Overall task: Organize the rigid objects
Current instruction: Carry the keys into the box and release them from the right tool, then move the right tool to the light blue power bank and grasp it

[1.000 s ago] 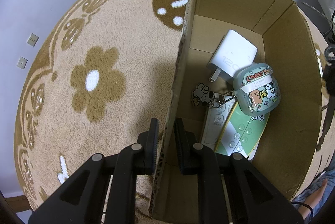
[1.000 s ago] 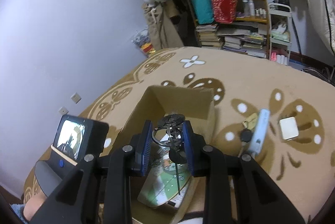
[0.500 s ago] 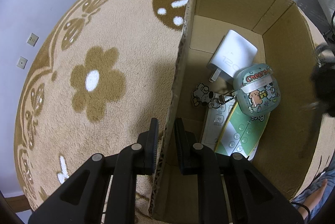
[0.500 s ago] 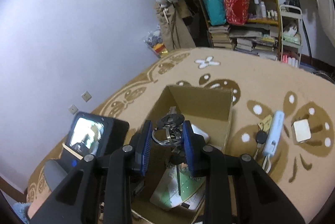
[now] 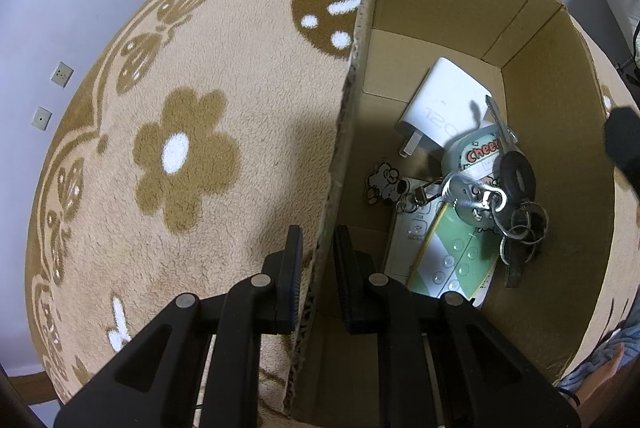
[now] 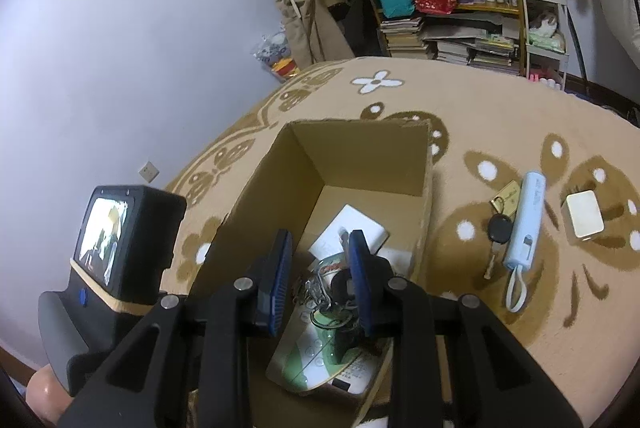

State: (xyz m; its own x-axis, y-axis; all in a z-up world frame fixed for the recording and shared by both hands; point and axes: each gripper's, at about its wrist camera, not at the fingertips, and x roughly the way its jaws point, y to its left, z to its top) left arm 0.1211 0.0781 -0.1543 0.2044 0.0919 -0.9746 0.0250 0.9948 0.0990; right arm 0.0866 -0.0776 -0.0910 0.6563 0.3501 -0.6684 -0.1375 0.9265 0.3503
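Observation:
An open cardboard box sits on a beige flower rug. Inside lie a white charger, a green earbud case, a green-and-white remote and a dog keychain. A bunch of keys lies on top of them. My left gripper is shut on the box's left wall. My right gripper is open above the box, with the keys below its jaws.
On the rug right of the box lie a car key with a tag, a light blue power bank with a loop and a cream square block. A cluttered bookshelf stands at the back by the wall.
My right gripper opened and let go of the key bunch, which dropped into the box onto the earbud case. My left gripper has kept its hold on the box wall.

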